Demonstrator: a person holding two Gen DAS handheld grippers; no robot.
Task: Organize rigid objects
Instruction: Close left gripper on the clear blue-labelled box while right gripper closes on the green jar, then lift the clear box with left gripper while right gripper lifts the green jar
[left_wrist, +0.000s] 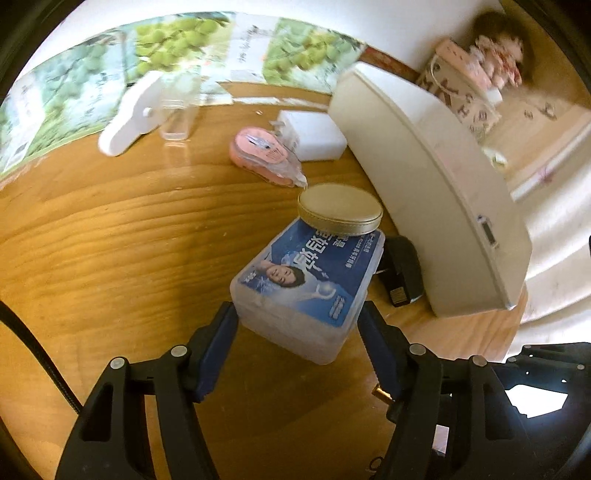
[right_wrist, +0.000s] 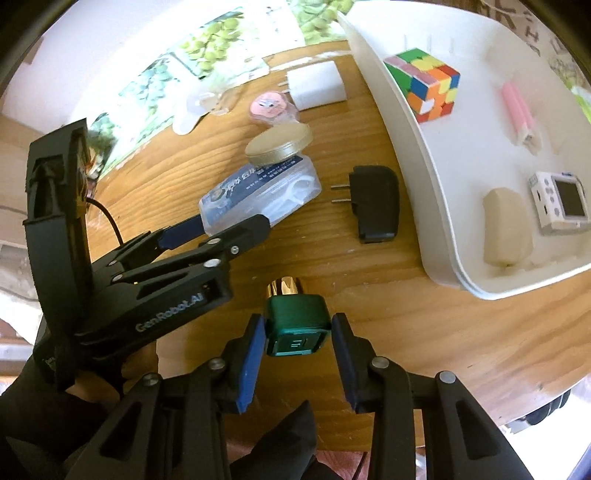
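At the bottom of the right-wrist frame, the right gripper (right_wrist: 298, 334) has its jaws pinching a green-capped, gold-bodied lipstick-like tube (right_wrist: 296, 325) just above the wooden counter (right_wrist: 369, 295) — likely bound for the white tray (right_wrist: 391, 122) at upper right, which already holds a Rubik's cube (right_wrist: 424, 83). Left of centre, the left gripper (right_wrist: 229, 225) — marked "GenRobot.AI" — has its jaws pressing on a clear floss-pick box (left_wrist: 306, 284) with a blue label, a gold round tin (left_wrist: 340, 209) riding on its far end.

Right gripper (right_wrist: 298, 334): jaws clamped on green block (right_wrist: 297, 325) with a gold end, above wooden surface (right_wrist: 369, 295). Left gripper (right_wrist: 229, 225): jaws straddle clear plastic box (right_wrist: 258, 192); gold round tin (right_wrist: 279, 143) rests on its far end. Black plug adapter (right_wrist: 375, 203) lies beside white tray (right_wrist: 406, 155), which holds colour cube (right_wrist: 424, 83).
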